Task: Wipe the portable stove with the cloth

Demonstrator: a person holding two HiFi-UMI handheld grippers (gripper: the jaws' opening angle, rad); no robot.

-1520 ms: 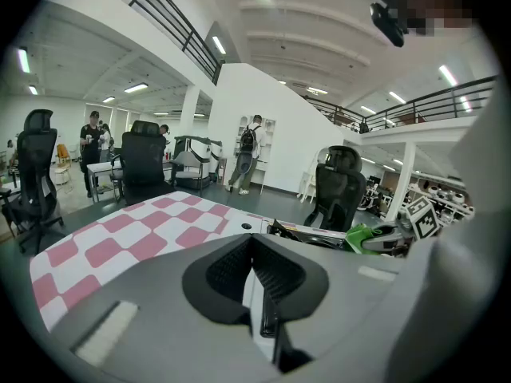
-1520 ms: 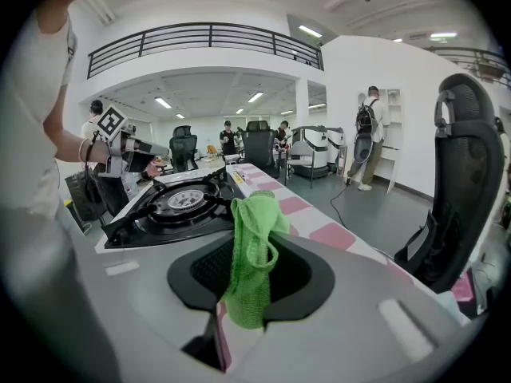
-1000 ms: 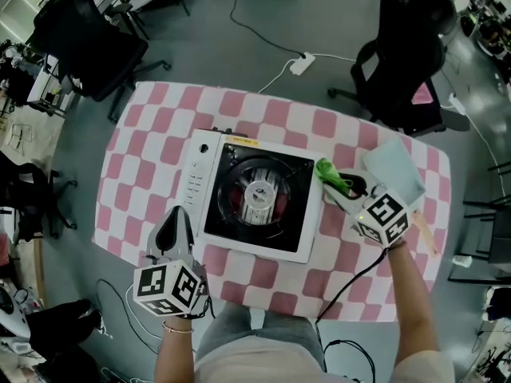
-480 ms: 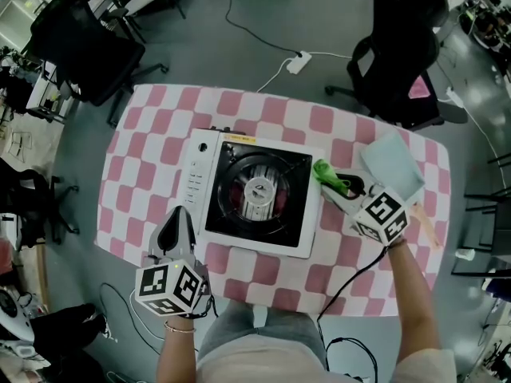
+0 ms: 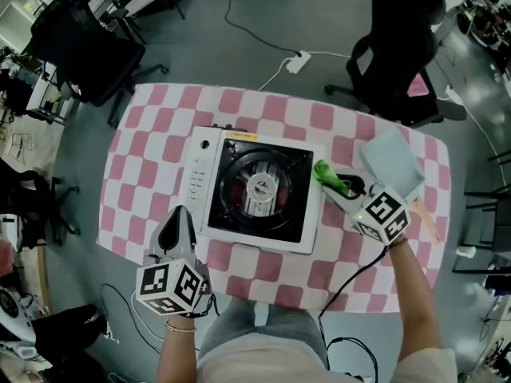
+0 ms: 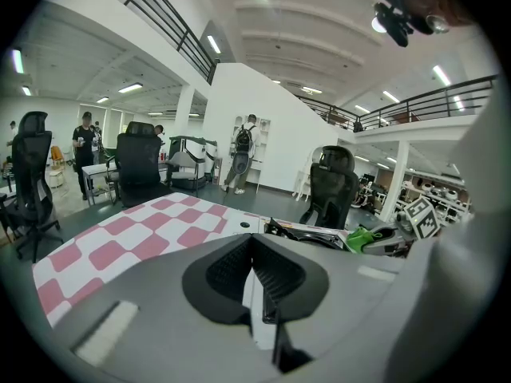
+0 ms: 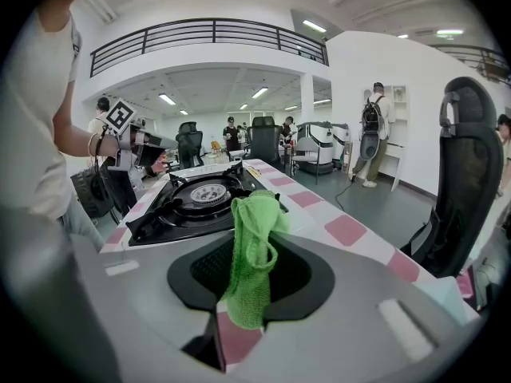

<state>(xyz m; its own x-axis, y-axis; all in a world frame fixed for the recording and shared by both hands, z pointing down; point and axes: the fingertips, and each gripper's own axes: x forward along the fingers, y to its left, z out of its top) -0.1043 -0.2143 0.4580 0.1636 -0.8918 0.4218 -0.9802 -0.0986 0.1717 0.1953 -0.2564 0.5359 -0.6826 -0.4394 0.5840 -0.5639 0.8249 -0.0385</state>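
Note:
The portable stove [image 5: 257, 191] is white with a black burner well and sits mid-table on the checked cloth; it also shows in the right gripper view [image 7: 196, 198]. A green cloth [image 7: 249, 250] hangs pinched between the jaws of my right gripper [image 5: 342, 186], just off the stove's right edge. The green cloth [image 5: 330, 175] touches that edge in the head view. My left gripper [image 5: 177, 222] hovers at the stove's near-left corner, its jaws shut with nothing between them.
A pale blue folded sheet [image 5: 394, 163] lies at the table's right end, behind my right gripper. Black office chairs [image 5: 403, 46] stand beyond the table, and a power strip [image 5: 299, 62] with cables lies on the floor. The pink-and-white table top [image 5: 152, 146] shows left of the stove.
The view has shifted slightly. Both grippers and the green cloth stay almost where they were.

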